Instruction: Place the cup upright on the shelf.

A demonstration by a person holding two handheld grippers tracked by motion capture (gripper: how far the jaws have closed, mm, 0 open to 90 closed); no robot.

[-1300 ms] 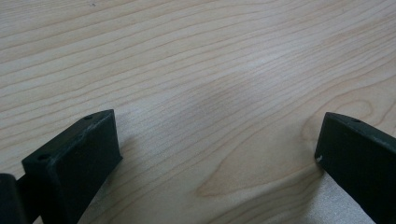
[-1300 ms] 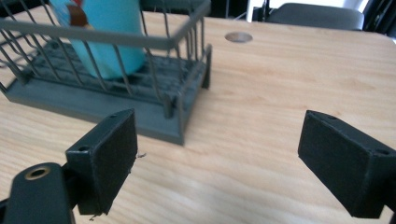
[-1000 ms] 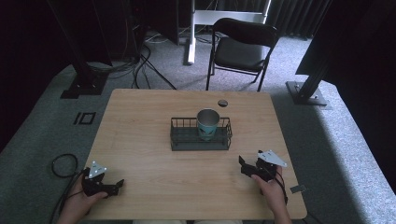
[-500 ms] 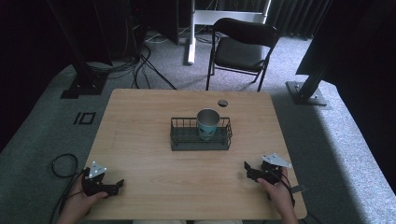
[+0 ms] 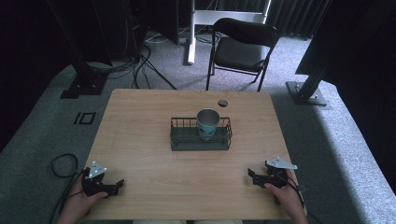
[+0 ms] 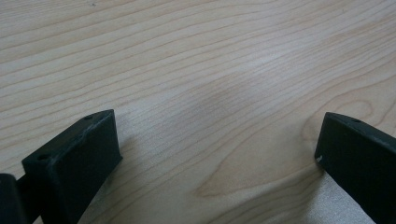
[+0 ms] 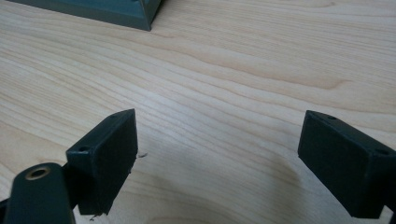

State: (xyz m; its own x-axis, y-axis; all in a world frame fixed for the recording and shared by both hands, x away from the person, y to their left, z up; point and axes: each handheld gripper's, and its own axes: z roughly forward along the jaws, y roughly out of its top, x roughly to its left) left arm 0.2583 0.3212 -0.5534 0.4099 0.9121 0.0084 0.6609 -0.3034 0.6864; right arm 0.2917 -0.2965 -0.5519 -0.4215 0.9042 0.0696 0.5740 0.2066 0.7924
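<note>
Looking down from above, a light wooden table [image 5: 140, 140] stands on grey carpet, with a person's two hands coming in at its near edge, each holding a black two-jaw gripper. At the near left corner, the left gripper [image 5: 119, 184] lies low on the wood, pointing toward the right; in the left gripper view its jaws stand wide apart over bare wood grain, with nothing between them. At the near right, the right gripper [image 5: 251, 176] also lies low on the table, pointing toward the left, a grey three-cornered plate on top; in the right gripper view its jaws are likewise spread wide and hold nothing. In the middle of the table, well apart from both grippers, sits a dark wire basket [image 5: 187, 138] with a cup [image 5: 208, 124] standing upright inside its right half. A small dark round thing [image 5: 222, 102] lies on the wood beyond the basket. A black folding chair [image 5: 243, 48] stands behind the table.
</note>
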